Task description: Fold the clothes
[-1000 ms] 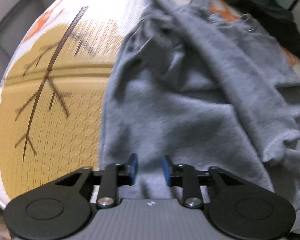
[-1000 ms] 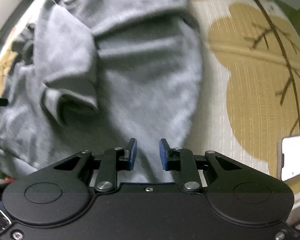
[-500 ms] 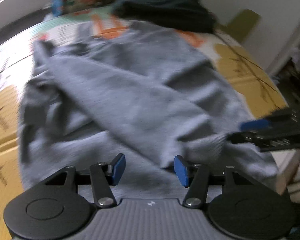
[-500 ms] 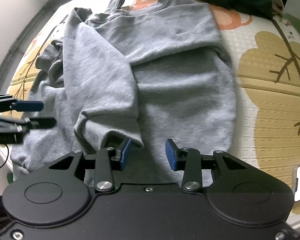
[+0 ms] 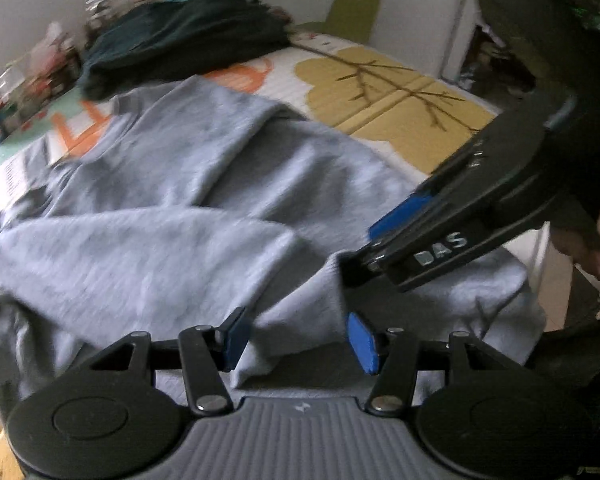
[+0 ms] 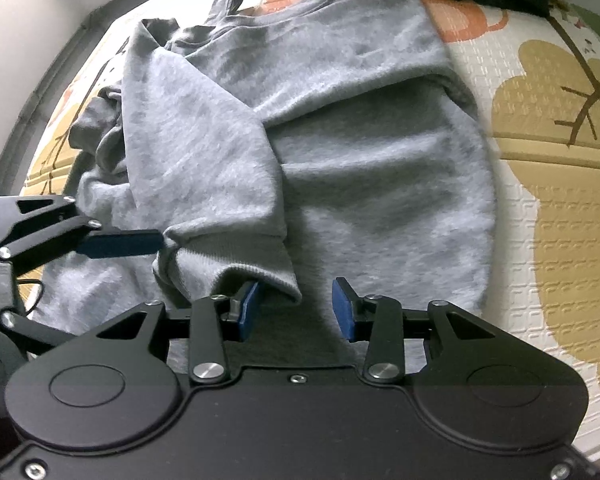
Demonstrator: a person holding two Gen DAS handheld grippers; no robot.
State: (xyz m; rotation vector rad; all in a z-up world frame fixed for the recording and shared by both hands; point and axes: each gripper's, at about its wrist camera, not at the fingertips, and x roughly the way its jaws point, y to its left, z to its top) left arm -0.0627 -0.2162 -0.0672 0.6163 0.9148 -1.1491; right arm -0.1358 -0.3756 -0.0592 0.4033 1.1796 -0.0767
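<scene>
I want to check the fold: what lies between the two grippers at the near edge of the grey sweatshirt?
The cuff of the folded-over sleeve lies between the left gripper and the right gripper, on the grey sweatshirt. The right wrist view shows it best.

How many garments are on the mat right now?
2: a grey sweatshirt spread in the middle, one sleeve folded across it, and a dark garment bunched at the mat's far end. More may be hidden.

sweatshirt on mat | sleeve across its front | dark garment behind
</scene>
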